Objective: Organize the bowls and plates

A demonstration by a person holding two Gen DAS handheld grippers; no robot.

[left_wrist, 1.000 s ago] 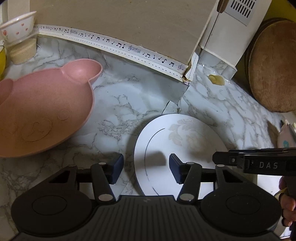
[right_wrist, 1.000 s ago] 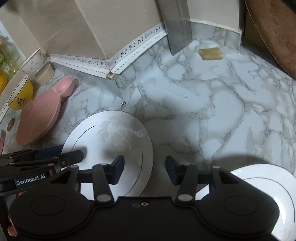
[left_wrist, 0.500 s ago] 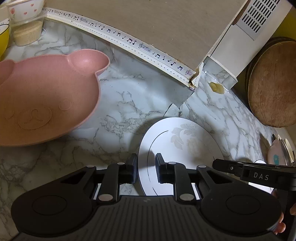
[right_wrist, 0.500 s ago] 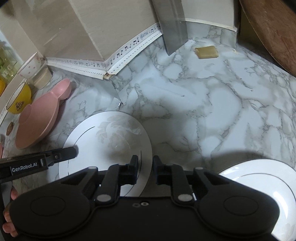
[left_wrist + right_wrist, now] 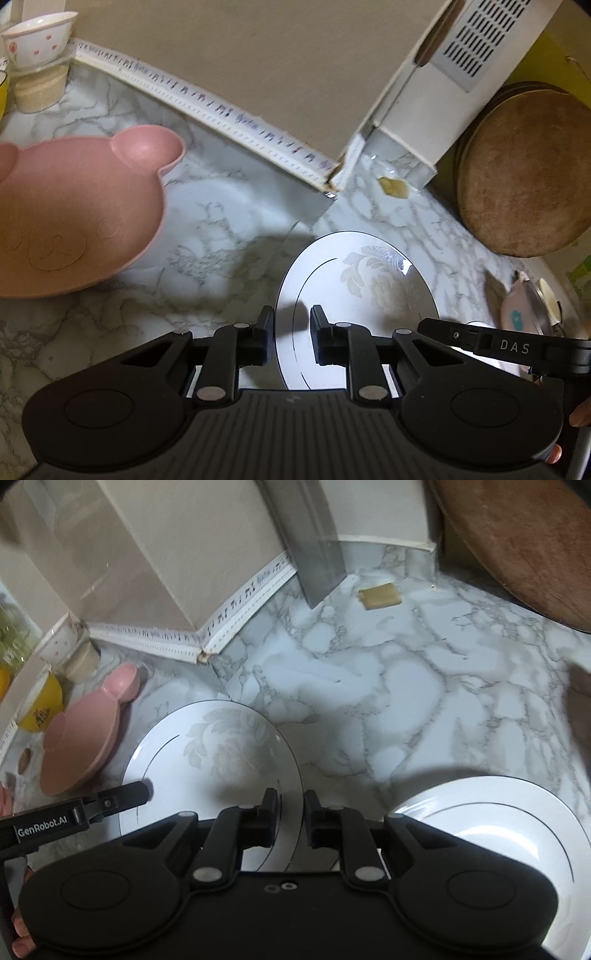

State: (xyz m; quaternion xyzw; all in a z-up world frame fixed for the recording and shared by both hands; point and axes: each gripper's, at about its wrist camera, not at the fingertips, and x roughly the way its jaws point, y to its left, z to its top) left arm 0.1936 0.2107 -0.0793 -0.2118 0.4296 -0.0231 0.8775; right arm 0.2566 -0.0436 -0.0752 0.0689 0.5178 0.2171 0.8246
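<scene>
A white plate with a grey flower print [image 5: 373,284] [image 5: 221,757] is held between both grippers, slightly tilted above the marble counter. My left gripper [image 5: 292,332] is shut on its left rim. My right gripper [image 5: 290,814] is shut on its right rim. A pink bear-shaped plate [image 5: 70,218] [image 5: 81,753] lies to the left. A second white plate [image 5: 498,823] lies on the counter at the lower right of the right wrist view.
A white bowl with red hearts [image 5: 37,42] sits on a beige container [image 5: 37,94] at the far left. A yellow bowl [image 5: 40,709] stands by it. A round wooden board [image 5: 524,173] leans at the right. A wall corner with music-note trim [image 5: 332,173] juts out behind.
Both grippers closed from wide open onto the flowered plate's opposite rims. The plate now appears lifted and tilted, and both views have shifted slightly.
</scene>
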